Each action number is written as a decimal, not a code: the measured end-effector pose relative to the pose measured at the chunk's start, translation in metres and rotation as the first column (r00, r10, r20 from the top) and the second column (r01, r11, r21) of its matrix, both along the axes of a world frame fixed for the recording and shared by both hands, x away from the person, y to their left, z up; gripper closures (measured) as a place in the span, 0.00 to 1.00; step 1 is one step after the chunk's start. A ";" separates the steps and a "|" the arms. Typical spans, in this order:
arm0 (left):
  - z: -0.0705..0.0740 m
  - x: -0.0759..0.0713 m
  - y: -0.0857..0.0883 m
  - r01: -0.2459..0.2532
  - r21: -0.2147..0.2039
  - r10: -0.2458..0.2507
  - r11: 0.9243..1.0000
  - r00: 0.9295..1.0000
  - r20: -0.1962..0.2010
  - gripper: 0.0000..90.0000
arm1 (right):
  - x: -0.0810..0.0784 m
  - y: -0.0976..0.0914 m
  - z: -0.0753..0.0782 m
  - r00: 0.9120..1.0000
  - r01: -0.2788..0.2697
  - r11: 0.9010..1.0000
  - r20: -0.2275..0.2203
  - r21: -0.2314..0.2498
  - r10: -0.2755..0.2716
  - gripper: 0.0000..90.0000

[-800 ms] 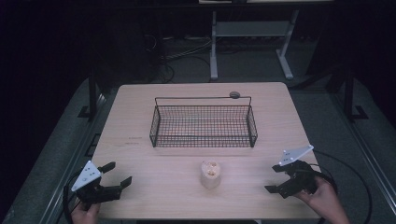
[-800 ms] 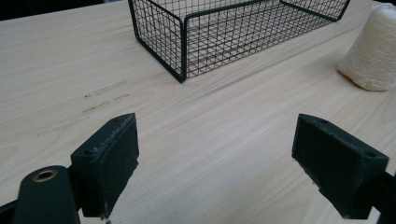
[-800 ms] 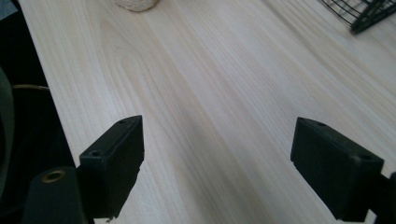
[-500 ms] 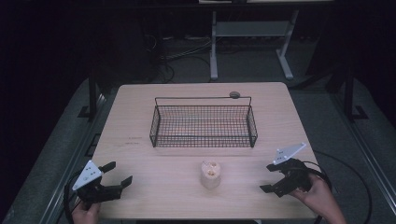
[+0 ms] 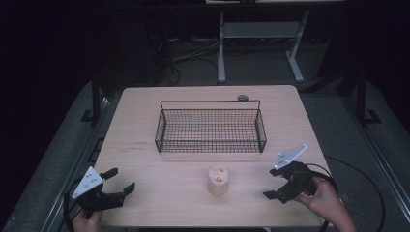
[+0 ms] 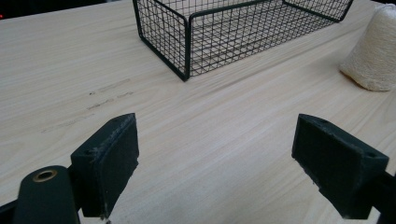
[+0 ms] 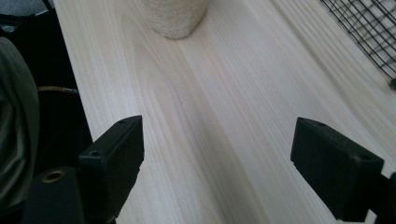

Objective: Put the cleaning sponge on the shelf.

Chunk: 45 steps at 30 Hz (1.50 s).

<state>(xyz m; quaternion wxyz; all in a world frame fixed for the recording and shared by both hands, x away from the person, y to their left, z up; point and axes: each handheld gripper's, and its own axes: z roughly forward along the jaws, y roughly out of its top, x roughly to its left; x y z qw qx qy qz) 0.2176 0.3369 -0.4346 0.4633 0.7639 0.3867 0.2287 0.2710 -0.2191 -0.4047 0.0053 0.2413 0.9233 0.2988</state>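
Both grippers gape empty; right gripper point(image 5: 280, 186) has edged left toward the cream spool point(image 5: 218, 181); left gripper point(image 5: 118, 183) unmoved.

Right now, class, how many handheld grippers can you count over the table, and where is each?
2. The left gripper is at the table's near-left corner; the right gripper is near the right edge, beside the cream spool.

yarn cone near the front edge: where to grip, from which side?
Probably across the lower body of the cone. It stands upright, clear of the basket, with bare table either side. The open right gripper is nearer; come in level from that side.
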 end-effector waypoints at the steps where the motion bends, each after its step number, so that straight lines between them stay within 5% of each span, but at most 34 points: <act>1: 0.000 0.000 0.000 0.000 -0.001 0.000 1.000 1.000 0.000 0.15 | 0.000 0.001 0.001 1.000 -0.004 1.000 0.004 0.000 0.004 0.19; 21: 0.002 -0.002 0.000 -0.001 -0.009 0.001 1.000 1.000 0.008 0.16 | 0.009 0.029 0.012 0.997 -0.079 0.997 0.017 -0.027 0.079 0.18; 45: 0.002 -0.002 0.003 -0.007 -0.005 0.008 1.000 1.000 0.009 0.15 | 0.020 0.068 0.016 0.988 -0.152 0.988 -0.018 -0.028 0.151 0.18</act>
